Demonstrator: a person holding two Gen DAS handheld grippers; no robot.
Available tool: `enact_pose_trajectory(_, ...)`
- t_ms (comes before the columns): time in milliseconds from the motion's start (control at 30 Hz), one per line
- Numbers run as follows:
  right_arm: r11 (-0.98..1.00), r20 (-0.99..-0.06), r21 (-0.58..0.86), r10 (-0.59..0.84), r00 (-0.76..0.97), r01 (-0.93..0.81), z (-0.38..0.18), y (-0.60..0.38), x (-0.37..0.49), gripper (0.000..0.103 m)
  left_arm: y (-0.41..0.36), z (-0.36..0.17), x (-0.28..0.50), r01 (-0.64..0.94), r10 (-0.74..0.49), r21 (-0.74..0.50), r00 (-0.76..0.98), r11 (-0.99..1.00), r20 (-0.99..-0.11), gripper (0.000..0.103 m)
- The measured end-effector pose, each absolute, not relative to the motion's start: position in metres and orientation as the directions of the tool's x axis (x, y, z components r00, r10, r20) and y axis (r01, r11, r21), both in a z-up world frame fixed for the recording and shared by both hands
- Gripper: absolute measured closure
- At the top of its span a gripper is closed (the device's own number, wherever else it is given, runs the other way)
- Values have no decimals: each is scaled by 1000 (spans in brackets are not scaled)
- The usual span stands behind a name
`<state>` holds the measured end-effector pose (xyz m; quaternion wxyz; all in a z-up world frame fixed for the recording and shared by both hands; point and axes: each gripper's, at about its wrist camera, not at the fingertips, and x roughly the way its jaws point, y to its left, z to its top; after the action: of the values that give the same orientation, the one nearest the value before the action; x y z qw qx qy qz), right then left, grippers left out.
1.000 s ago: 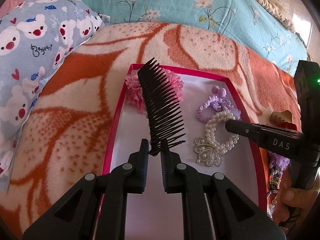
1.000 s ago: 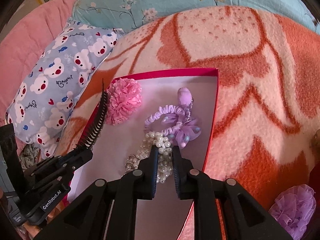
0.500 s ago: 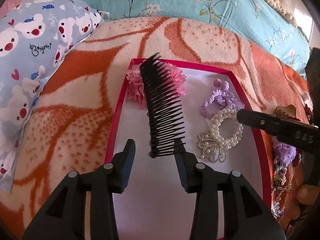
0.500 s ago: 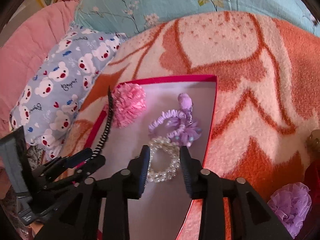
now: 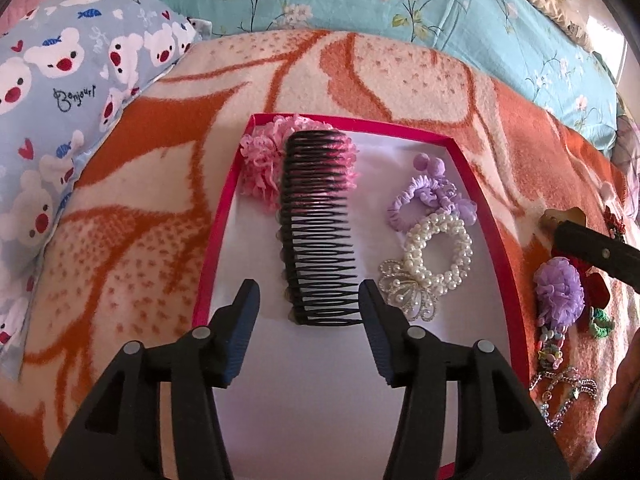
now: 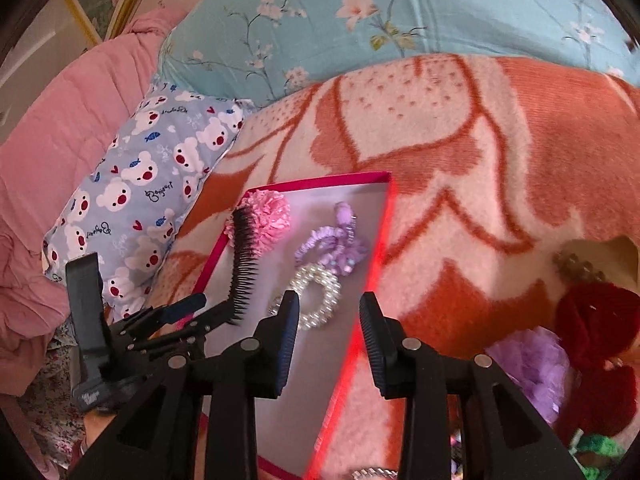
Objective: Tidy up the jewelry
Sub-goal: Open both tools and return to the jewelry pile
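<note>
My left gripper hangs with jaws spread wide, gripping nothing, the near end of the black comb lying between the tips on the white floor of the pink-rimmed box. My right gripper is likewise apart and empty above the box's right edge. Beyond the comb, its far end overlaps the pink scrunchie; to its right lie the pearl bracelet and, just past it, the purple scrunchie, all on the orange blanket.

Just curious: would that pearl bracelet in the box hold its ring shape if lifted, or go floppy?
The pearl bracelet would probably sag a little, being strung beads. Its round pearls look slippery. The rhinestone bow seems likeliest to snag.
</note>
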<state>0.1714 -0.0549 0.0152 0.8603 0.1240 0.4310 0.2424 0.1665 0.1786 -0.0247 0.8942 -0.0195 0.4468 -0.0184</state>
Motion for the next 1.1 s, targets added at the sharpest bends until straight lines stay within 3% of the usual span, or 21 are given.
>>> enact_pose_trajectory(333, 886, -701, 415, 457, 547, -208, 9, -124, 145, 69, 162, -6, 156, 48, -101, -91, 614, 995, -783, 51)
enact_pose_trajectory(533, 906, -713, 400, 403, 574, -138, 9, -171, 127, 69, 132, 9, 144, 112, -167, -124, 620, 986, -767, 47)
enact_pose_trajectory(1100, 916, -729, 400, 335, 597, -26, -2, -242, 98, 69, 43, 25, 126, 279, -309, -175, 565, 944, -766, 47)
